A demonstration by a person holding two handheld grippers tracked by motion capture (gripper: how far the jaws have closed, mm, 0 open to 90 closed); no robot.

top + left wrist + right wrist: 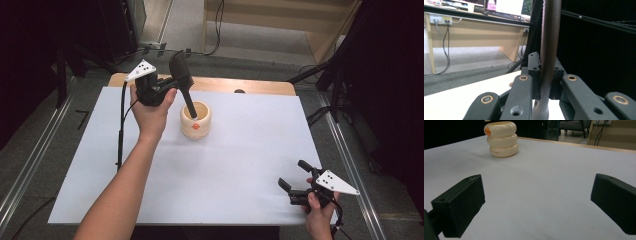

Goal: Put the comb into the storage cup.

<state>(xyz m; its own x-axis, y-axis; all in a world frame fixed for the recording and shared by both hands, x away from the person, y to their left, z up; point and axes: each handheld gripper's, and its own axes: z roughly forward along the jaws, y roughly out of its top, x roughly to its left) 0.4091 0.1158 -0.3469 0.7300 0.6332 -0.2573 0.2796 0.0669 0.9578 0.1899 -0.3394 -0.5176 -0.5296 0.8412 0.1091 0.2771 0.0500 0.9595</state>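
One black spatula [183, 82], clamped in left gripper [167, 89], handle end down inside one cream ribbed holder [196, 120]. Right gripper [295, 182], well apart from holder, jaws spread, empty.

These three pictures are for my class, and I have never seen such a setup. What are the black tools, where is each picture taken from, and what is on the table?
A person holds a hand-held gripper in each hand; there is no robot. The high view looks down on the white table. The other two views come from cameras riding on each gripper. The left gripper is shut on a dark spatula, whose handle end dips into a cream ribbed holder. The left gripper view shows that handle clamped between its fingers. The right gripper is open, holding nothing, near the table's front right edge.
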